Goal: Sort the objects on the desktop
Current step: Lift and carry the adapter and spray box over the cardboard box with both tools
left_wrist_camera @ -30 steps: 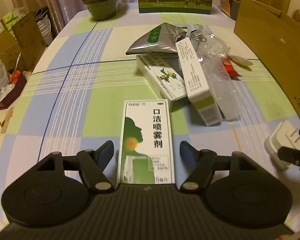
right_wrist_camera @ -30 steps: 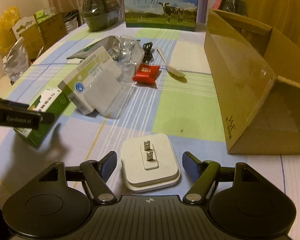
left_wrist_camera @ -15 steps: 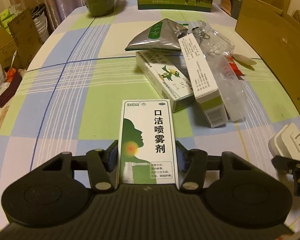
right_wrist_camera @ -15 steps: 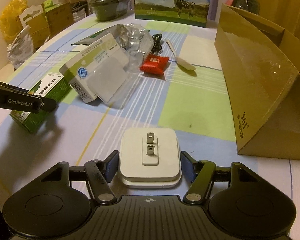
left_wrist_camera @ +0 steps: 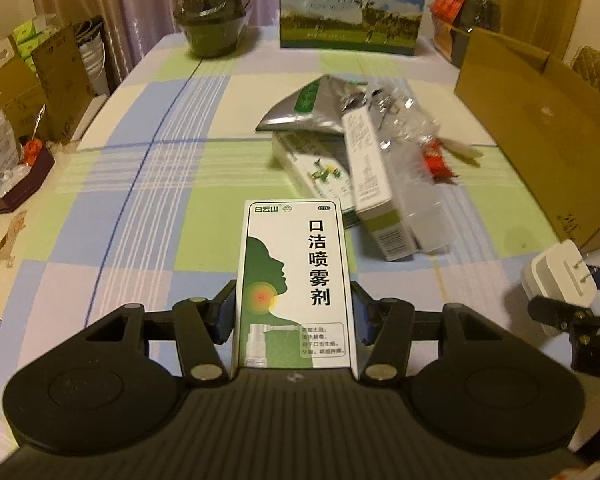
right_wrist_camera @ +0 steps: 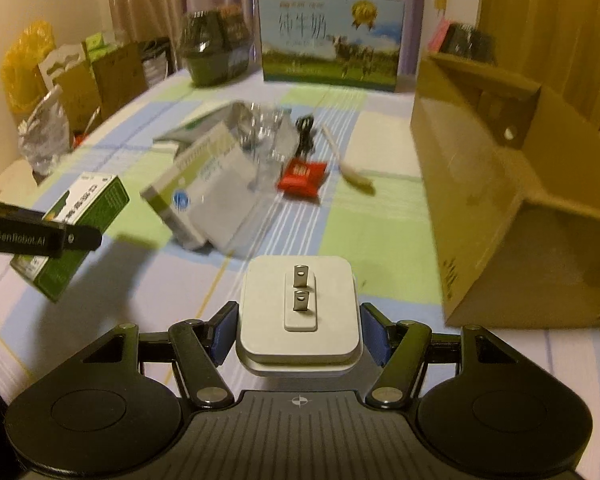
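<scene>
Left tongs: pinching the green-and-white spray box by its long sides; pads flat against both edges.
Left pose: tilted down toward the bench, box lying along the fingers, its far end lifted clear of the cloth in the right wrist view.
Right tongs: pinching the white plug adapter, prongs facing up.
Right pose: angled down, adapter raised off the bench.
Between the two: bare checked cloth, the tongs well apart.
Ahead: a heap of medicine boxes, a foil pouch and clear plastic, with a red packet beside it.
Right edge: open cardboard box, near the right tongs.
Far edge: milk carton case and dark pot.
Open room: wide cloth to the left of the heap.
</scene>
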`<state>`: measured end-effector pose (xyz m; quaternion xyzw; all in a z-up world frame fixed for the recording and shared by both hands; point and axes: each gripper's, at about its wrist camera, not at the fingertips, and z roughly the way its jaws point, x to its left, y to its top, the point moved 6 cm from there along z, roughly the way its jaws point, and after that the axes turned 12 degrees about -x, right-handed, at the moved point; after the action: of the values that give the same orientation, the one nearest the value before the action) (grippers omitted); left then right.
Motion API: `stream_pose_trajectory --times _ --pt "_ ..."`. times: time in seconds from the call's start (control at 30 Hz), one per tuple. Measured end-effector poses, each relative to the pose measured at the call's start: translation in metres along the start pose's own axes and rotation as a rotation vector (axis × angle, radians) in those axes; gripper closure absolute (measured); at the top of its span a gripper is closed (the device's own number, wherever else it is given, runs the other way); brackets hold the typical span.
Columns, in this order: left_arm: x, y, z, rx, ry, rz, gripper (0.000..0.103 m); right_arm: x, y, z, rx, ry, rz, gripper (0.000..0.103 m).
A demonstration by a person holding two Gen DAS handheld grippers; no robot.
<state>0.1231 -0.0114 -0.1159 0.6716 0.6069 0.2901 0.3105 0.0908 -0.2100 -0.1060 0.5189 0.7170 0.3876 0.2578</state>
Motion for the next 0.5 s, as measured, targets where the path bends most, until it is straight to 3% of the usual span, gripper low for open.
stream_pose_trajectory --times 0.23,0.5 --pt "-0.033 0.028 -0.032 -0.061 -0.063 0.049 0.052 -0.022 0.04 -0.038 -0.109 -0.038 0.026 0.042" --pt "-0.109 0.071 -0.045 -0.13 -0.201 0.136 0.052 -0.095 0.088 -0.069 -0.196 -0.142 0.053 0.042"
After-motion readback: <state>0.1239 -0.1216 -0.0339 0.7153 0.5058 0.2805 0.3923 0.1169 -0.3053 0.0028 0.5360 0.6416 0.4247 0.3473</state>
